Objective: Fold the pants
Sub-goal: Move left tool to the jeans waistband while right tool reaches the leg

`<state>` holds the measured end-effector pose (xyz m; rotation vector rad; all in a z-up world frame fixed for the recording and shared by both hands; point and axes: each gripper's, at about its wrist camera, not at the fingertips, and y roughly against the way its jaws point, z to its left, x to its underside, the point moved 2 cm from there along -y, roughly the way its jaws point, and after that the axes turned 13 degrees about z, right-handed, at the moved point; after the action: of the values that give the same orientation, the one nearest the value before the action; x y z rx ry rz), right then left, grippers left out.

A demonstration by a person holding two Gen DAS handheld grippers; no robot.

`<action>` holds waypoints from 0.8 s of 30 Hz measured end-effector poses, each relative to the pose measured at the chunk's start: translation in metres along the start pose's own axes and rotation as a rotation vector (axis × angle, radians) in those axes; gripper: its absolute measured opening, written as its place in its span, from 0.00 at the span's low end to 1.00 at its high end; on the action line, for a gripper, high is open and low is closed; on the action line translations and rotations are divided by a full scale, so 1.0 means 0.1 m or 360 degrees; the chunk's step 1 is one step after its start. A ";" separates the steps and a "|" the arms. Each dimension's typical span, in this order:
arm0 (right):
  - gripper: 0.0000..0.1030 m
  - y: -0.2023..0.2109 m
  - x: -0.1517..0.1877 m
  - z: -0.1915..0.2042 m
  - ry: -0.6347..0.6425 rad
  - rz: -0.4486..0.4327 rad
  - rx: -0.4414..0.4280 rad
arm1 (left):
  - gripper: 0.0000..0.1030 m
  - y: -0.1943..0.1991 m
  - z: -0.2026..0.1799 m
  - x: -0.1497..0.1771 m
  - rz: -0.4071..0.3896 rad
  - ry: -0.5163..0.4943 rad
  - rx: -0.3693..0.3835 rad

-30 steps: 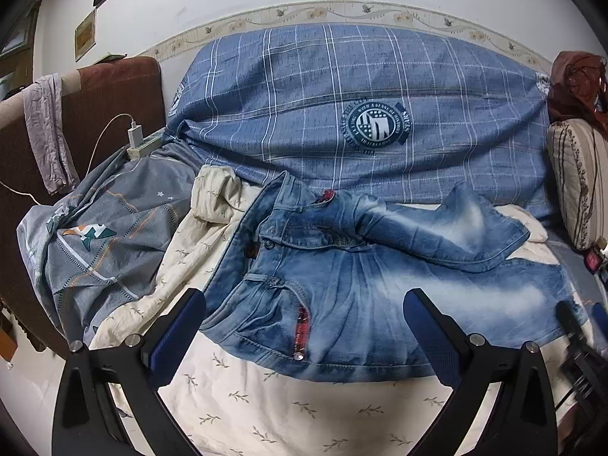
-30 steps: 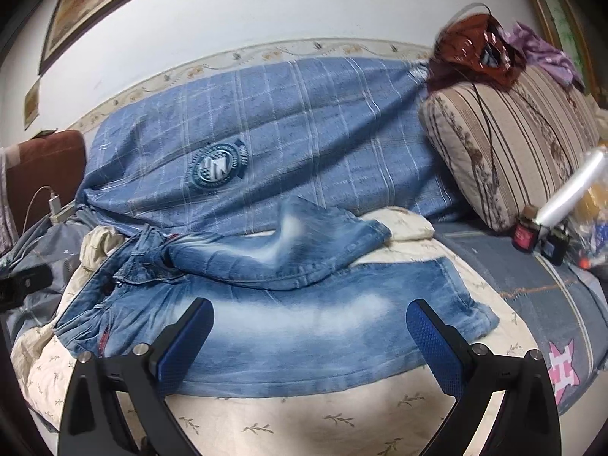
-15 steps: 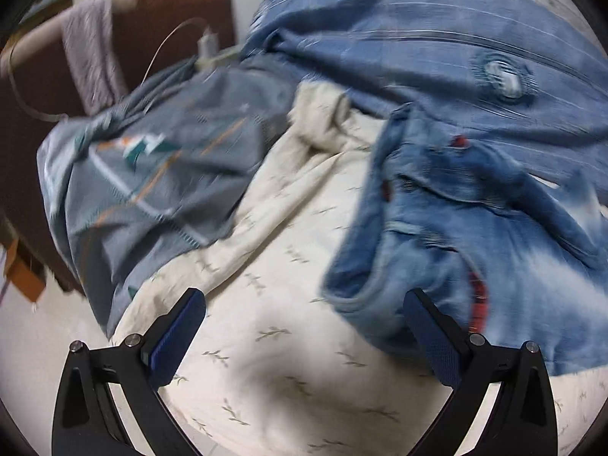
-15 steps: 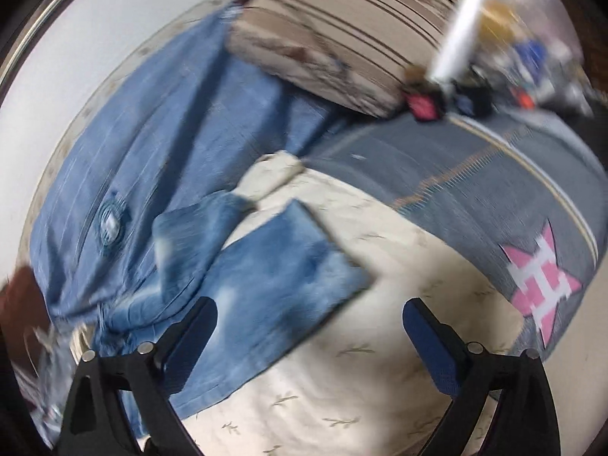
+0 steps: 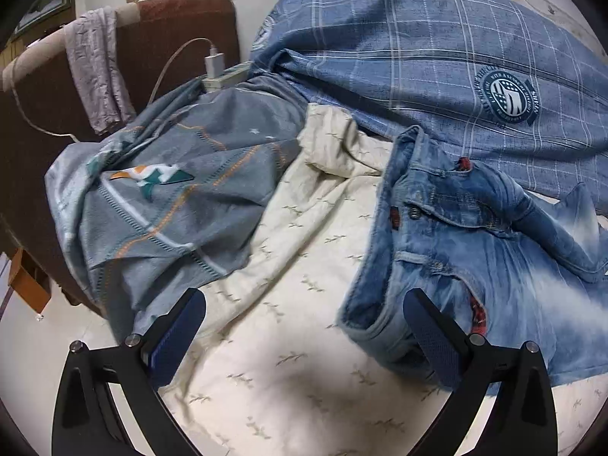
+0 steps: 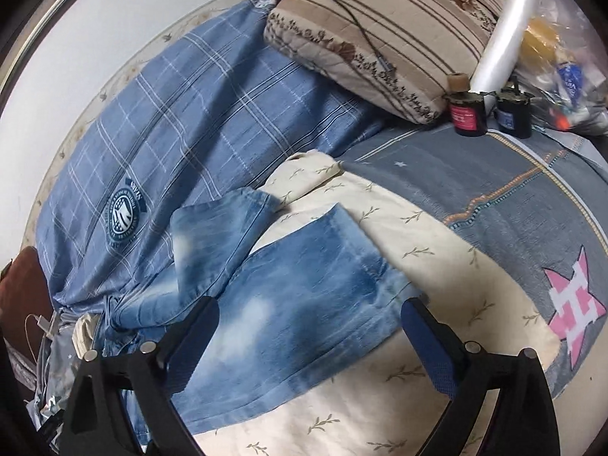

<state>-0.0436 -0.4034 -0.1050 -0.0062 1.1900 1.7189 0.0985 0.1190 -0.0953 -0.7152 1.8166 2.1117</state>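
Faded blue jeans [image 5: 475,250] lie spread on a cream leaf-print sheet [image 5: 288,342] on a bed. The waistband with its button is at the right of the left wrist view. My left gripper [image 5: 304,336] is open, its right finger just above the waistband corner, its left finger over the sheet. In the right wrist view the two legs of the jeans [image 6: 296,296] show, the far leg crossing toward the blue blanket. My right gripper [image 6: 307,342] is open, straddling the near leg's hem end, holding nothing.
A blue plaid blanket [image 5: 437,57] lies along the wall. A grey patterned cover [image 5: 159,205] hangs at the left by a brown headboard [image 5: 171,38] with a charger [image 5: 214,64]. A striped pillow [image 6: 380,38], small jars [image 6: 467,112] and a plastic bag [image 6: 551,38] sit at the right.
Both grippers swung apart and down: the left toward the waistband end, the right toward the hem end. The jeans have not moved. Both stay open.
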 end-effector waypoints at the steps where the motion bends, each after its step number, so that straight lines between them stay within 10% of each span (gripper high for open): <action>1: 0.95 0.00 0.02 0.03 0.0029 0.0003 0.0013 | 1.00 0.02 0.04 0.01 0.0006 0.0015 -0.0006; 17: 0.95 -0.05 0.09 0.32 0.0270 0.0010 0.0031 | 1.00 0.11 -0.53 -0.73 -0.0033 0.0069 0.0129; 24: 0.95 -0.31 -0.44 0.69 0.0248 0.0036 -0.0116 | 1.00 -0.22 -0.87 -1.22 0.0029 0.0164 0.0178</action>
<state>0.0343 -0.3861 -0.0687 -0.1744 1.2438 1.8073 0.2293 0.0525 -0.0582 -0.7951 1.9843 1.9995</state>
